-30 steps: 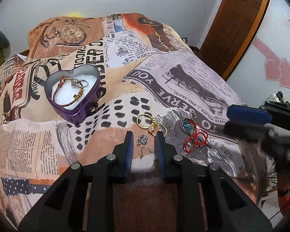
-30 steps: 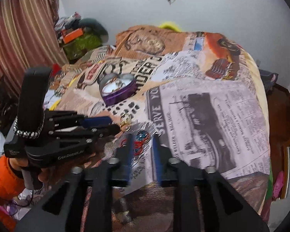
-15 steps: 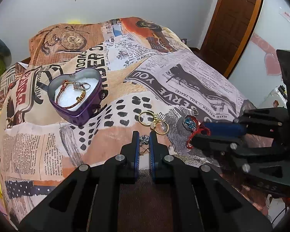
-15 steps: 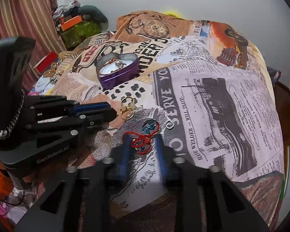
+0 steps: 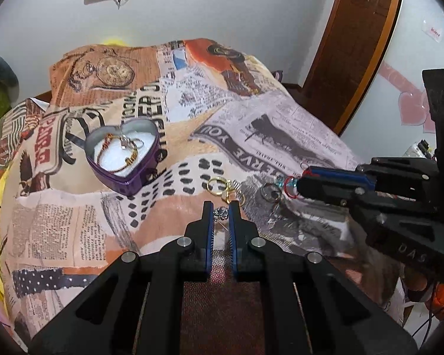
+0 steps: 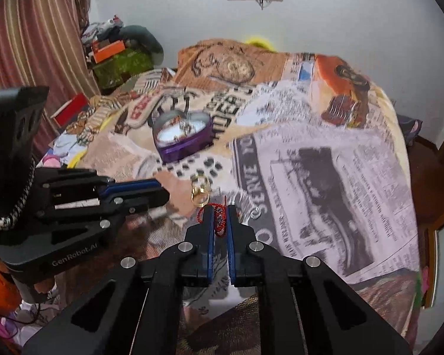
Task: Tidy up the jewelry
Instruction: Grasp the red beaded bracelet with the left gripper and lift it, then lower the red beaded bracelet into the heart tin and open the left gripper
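Observation:
A purple heart-shaped tin (image 5: 124, 155) (image 6: 183, 140) sits on the bed and holds a gold bracelet (image 5: 120, 151) and a ring. My left gripper (image 5: 221, 211) is shut on a small silver earring (image 5: 221, 212), just above the blanket. My right gripper (image 6: 219, 216) is shut on a red cord piece with a blue bead (image 6: 219, 220); it also shows in the left wrist view (image 5: 290, 183). Gold rings (image 5: 223, 188) (image 6: 200, 192) and a silver ring (image 5: 270, 191) lie on the blanket between the grippers.
The bed is covered by a newspaper-print blanket (image 5: 251, 136). A wooden door (image 5: 358, 38) stands at the right. Clutter and a striped curtain (image 6: 29, 44) are at the left of the bed.
Both grippers have closed: the left on the silver earring, the right on the red cord piece. Both have lifted slightly from the blanket, and the right one has moved in from the right.

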